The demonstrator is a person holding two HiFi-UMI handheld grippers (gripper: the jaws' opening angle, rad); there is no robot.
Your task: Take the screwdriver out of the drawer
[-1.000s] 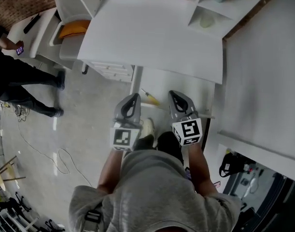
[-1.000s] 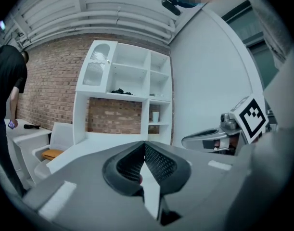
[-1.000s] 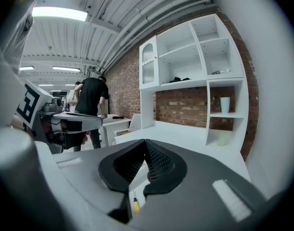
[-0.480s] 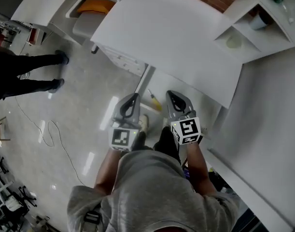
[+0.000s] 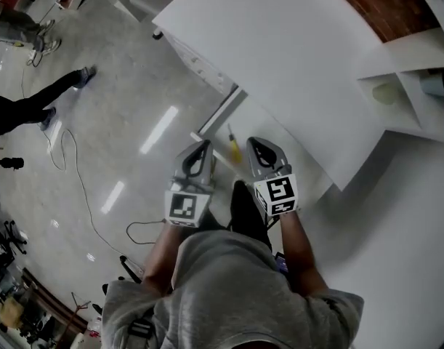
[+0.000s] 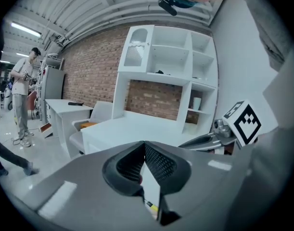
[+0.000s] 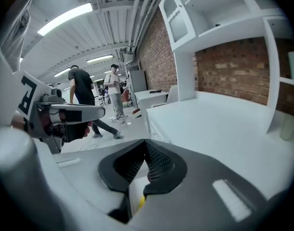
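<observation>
The left gripper [image 5: 200, 148] and the right gripper [image 5: 256, 145] are held side by side, each with its jaws pressed together and nothing clamped between them. The yellow-handled screwdriver [image 5: 234, 150] is seen untouched in the open drawer [image 5: 261, 126], at 3 o'clock of the left tips and 9 o'clock of the right, under the white desk [image 5: 294, 57] at 12 o'clock
</observation>
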